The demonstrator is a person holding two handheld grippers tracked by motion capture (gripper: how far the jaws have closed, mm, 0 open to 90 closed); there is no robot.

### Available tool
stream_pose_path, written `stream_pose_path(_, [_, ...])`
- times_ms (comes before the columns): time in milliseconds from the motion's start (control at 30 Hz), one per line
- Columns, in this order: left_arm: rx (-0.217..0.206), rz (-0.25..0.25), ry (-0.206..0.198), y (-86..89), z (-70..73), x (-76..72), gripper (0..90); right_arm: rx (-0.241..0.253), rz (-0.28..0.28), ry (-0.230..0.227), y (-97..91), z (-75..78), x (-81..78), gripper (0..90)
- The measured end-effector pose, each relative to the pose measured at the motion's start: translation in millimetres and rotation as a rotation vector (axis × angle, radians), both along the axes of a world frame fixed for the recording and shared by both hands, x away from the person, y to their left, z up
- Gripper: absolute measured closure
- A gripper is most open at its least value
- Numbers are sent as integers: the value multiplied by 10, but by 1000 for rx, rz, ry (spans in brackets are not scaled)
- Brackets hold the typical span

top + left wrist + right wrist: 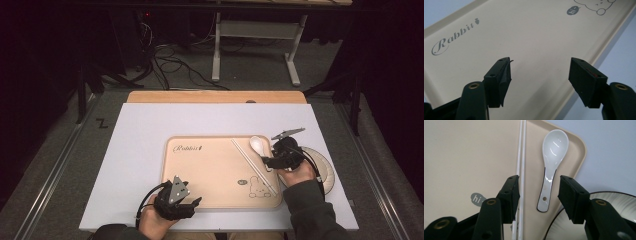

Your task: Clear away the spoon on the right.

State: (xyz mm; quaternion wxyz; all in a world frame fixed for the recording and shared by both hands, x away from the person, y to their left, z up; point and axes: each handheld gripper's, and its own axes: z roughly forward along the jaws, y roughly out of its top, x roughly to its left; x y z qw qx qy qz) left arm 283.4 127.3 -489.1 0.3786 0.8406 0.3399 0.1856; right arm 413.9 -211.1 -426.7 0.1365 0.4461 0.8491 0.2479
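The white table (130, 165) fills the middle of the high view, and the beige tray (200, 170) lies at its centre. A striped bowl (325, 167) sits off the tray's right edge — not yet on it, so that step seems left. On the tray's right side lie the chopsticks (521, 152) and, beside them, the white spoon (551, 157), apparently placed. The right gripper (539, 192) hovers above the spoon's handle, jaws wide, gripping nothing. The left gripper (540, 75), lower left, stands wide over bare tray.
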Motion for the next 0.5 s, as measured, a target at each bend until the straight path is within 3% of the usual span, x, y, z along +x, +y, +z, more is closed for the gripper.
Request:
stream_pose_path(200, [0, 1, 1, 1, -1, 3, 349, 16, 13, -5, -77, 23, -66, 513])
stream_pose_path(500, [-5, 0, 2, 1, -1, 3, 348, 90, 7, -43, -260, 75, -189, 497])
